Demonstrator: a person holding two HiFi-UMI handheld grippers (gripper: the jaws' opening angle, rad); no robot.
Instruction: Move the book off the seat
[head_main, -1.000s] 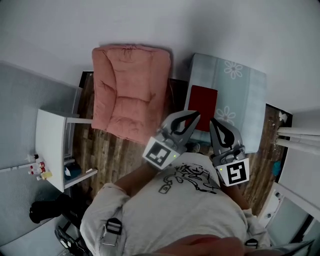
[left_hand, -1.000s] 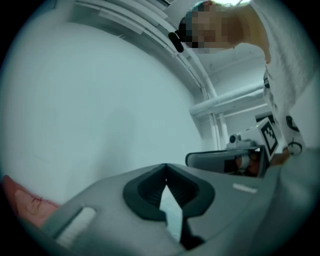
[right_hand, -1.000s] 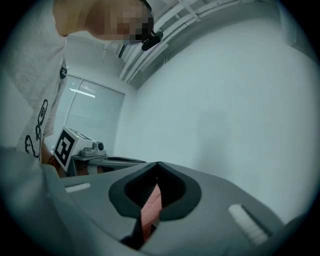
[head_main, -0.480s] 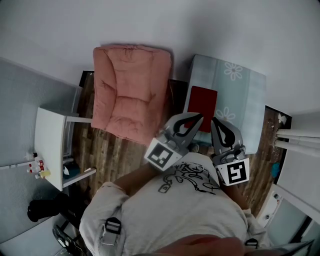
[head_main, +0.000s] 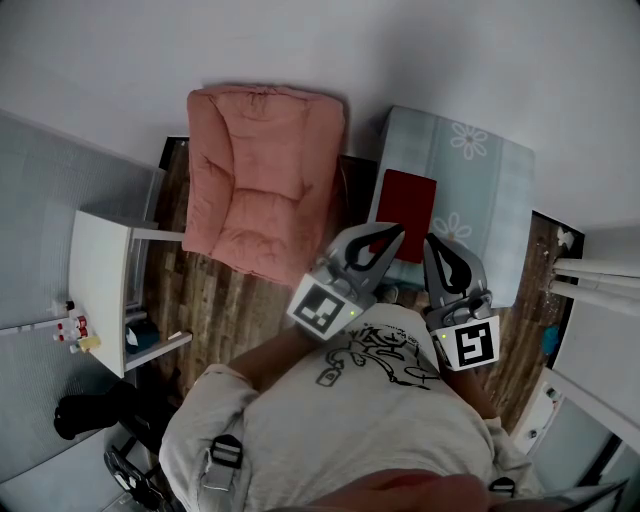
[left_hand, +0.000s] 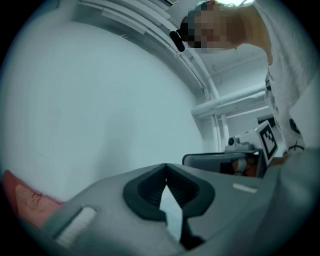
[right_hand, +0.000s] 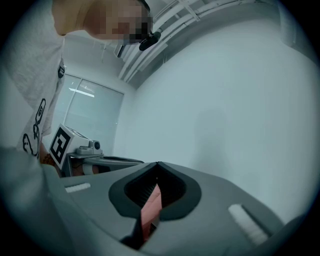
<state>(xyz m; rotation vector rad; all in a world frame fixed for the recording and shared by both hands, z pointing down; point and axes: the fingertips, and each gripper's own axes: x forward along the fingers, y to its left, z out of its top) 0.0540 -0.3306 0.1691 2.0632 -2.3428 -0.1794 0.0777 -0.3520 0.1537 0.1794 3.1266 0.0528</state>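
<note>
The dark red book (head_main: 405, 202) lies flat on the pale blue flowered seat (head_main: 480, 170), on the side nearest the pink armchair (head_main: 262, 180). Its long axis runs from the person toward the white wall (head_main: 400, 50). The floor (head_main: 225, 310) is wood, and a white counter (head_main: 98, 285) stands at the left. The left claw (head_main: 388, 233) and right claw (head_main: 432, 241), held up before the person's shirt, are both closed, empty and touching nothing.

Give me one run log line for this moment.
stage: before pickup | left tool: shut, empty | right tool: shut, empty | book: flat on seat, untouched
</note>
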